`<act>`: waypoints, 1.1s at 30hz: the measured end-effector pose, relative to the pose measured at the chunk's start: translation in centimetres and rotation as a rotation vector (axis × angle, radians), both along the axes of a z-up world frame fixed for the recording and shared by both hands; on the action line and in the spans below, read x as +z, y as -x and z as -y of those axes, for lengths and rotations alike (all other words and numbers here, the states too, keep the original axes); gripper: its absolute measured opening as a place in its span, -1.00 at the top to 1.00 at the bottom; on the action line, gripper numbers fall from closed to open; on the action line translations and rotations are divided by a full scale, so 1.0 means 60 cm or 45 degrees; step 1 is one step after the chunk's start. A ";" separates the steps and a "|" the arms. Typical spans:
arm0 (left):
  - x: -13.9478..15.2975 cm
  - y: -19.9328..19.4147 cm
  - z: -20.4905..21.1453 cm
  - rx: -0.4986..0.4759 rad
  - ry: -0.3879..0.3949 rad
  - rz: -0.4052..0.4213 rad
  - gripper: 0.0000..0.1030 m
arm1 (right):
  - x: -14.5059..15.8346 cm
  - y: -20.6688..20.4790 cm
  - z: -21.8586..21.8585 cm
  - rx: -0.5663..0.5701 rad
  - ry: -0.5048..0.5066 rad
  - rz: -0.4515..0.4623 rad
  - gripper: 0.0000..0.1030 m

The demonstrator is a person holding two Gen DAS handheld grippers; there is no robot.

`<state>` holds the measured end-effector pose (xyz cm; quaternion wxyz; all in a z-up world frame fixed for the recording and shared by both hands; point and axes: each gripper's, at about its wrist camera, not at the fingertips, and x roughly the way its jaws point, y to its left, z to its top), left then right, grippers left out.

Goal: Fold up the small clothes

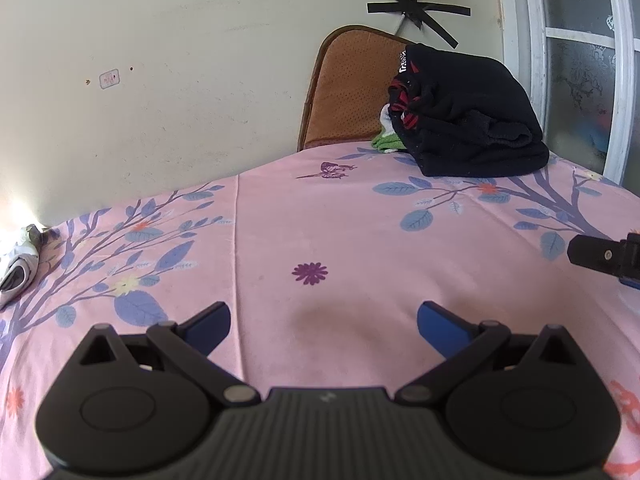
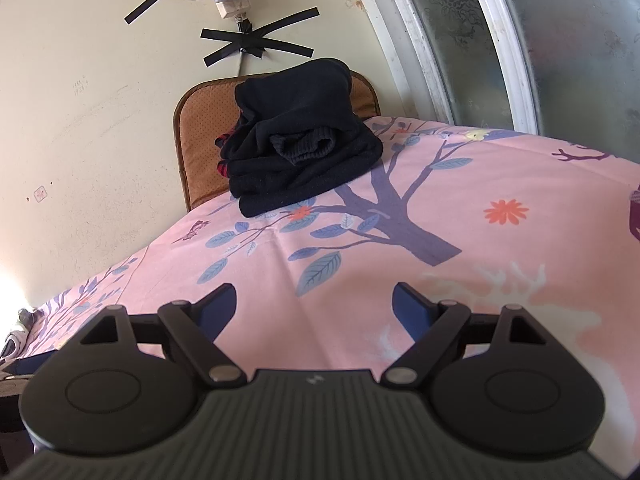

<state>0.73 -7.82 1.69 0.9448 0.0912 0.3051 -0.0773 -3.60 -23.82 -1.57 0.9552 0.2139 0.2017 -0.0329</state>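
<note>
Claws (image 1: 324, 320) (image 2: 314, 306) spread, dark clothes (image 2: 296, 160) stacked

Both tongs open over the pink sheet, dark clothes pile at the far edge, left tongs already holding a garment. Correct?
Not quite. The left tongs hold nothing: the left wrist view shows only bare pink sheet between the open fingers. The rest stands: right tongs open too, dark clothes pile at the far edge.
</note>
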 end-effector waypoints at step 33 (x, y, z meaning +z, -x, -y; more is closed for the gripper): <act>0.000 0.000 -0.001 0.001 0.004 -0.015 -1.00 | 0.000 0.004 -0.002 -0.020 -0.002 0.006 -0.69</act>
